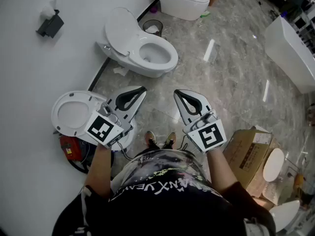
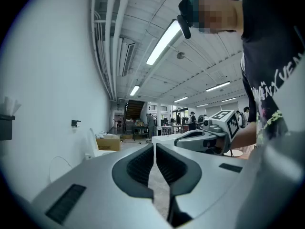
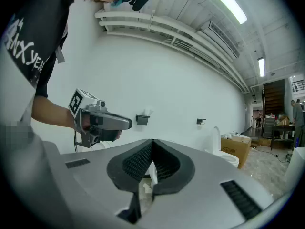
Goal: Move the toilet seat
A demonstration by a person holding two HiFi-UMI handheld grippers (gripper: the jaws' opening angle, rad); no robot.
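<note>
White toilet [image 1: 129,38], white wall [image 1: 29,73], grey marbled floor [image 1: 226,82]. And the left gripper [image 1: 142,89] and right gripper [image 1: 176,92] show pale grey, black pads [image 2: 143,165], black-and-white square markers. Brown cardboard box [image 1: 246,154], black shirt [image 1: 162,205], white lettering.

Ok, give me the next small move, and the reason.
Probably open the left hand-held gripper and swing it toward the seat beside it: it and the right hand-held gripper are shut, empty, touching nothing.

Black T-shirt [image 1: 162,200] with pale lettering; grey left gripper [image 1: 141,90] and right gripper [image 1: 178,93], black ribbed jaws, black-and-white marker cubes [image 1: 104,128]
</note>
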